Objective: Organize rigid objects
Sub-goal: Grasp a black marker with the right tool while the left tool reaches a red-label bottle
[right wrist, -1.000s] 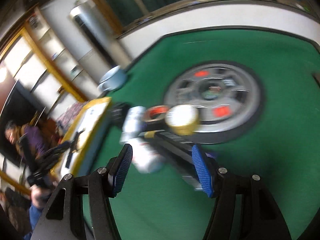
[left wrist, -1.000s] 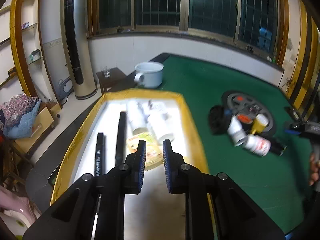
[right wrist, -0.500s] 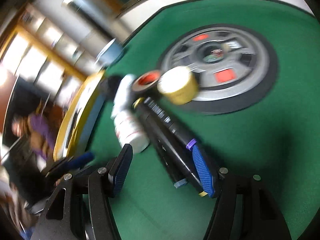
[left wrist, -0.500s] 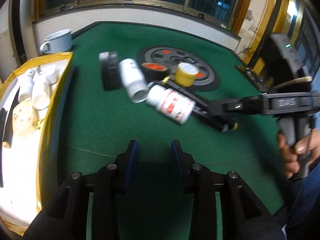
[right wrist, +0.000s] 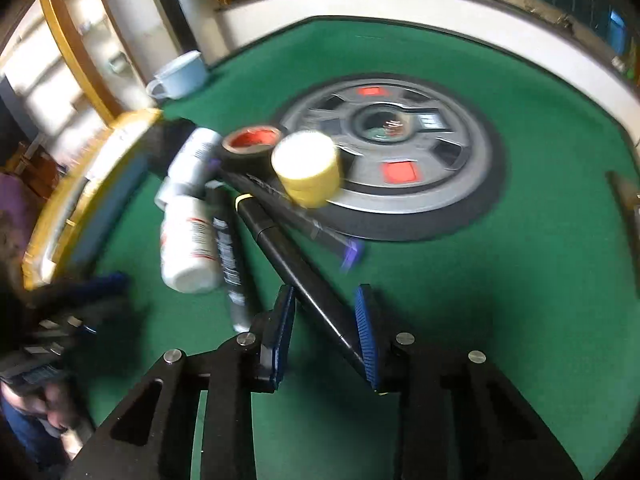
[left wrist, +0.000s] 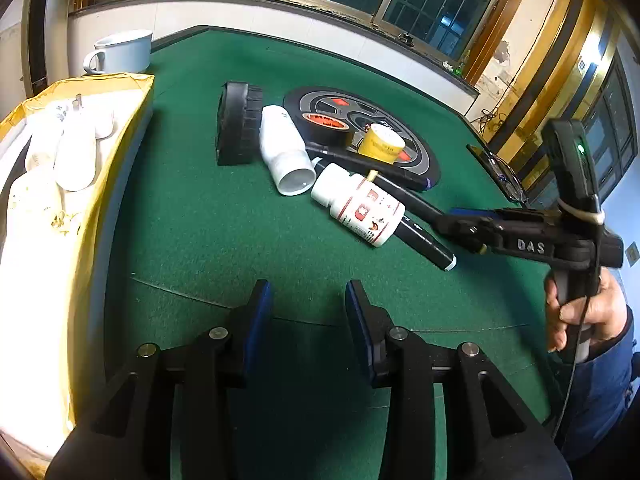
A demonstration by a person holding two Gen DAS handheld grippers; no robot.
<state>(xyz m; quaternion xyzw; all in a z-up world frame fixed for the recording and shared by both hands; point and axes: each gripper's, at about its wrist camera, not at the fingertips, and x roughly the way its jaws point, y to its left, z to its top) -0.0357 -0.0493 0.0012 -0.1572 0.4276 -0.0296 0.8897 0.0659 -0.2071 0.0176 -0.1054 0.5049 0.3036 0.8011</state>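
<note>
A pile of objects lies on the green felt table [left wrist: 208, 216]: a black brush [left wrist: 236, 124], a plain white bottle [left wrist: 286, 152], a labelled white bottle [left wrist: 360, 210], black tape [left wrist: 326, 126], yellow tape [left wrist: 380, 144] and black markers [left wrist: 424, 240]. My left gripper [left wrist: 308, 308] is open and empty, short of the pile. My right gripper [right wrist: 324, 328] straddles a long black marker [right wrist: 296, 264] that runs diagonally between its blue pads; the jaws are narrowed but a gap shows on the left side. It also shows in the left wrist view [left wrist: 464, 224].
A yellow-rimmed tray [left wrist: 120, 152] with white items stands at the left. A grey weight plate [right wrist: 404, 152] lies behind the pile. A white mug [left wrist: 120, 52] sits at the far left table corner.
My left gripper swung from over the tray to face the pile and opened wider. My right gripper advanced onto the long black marker and its jaws narrowed around it.
</note>
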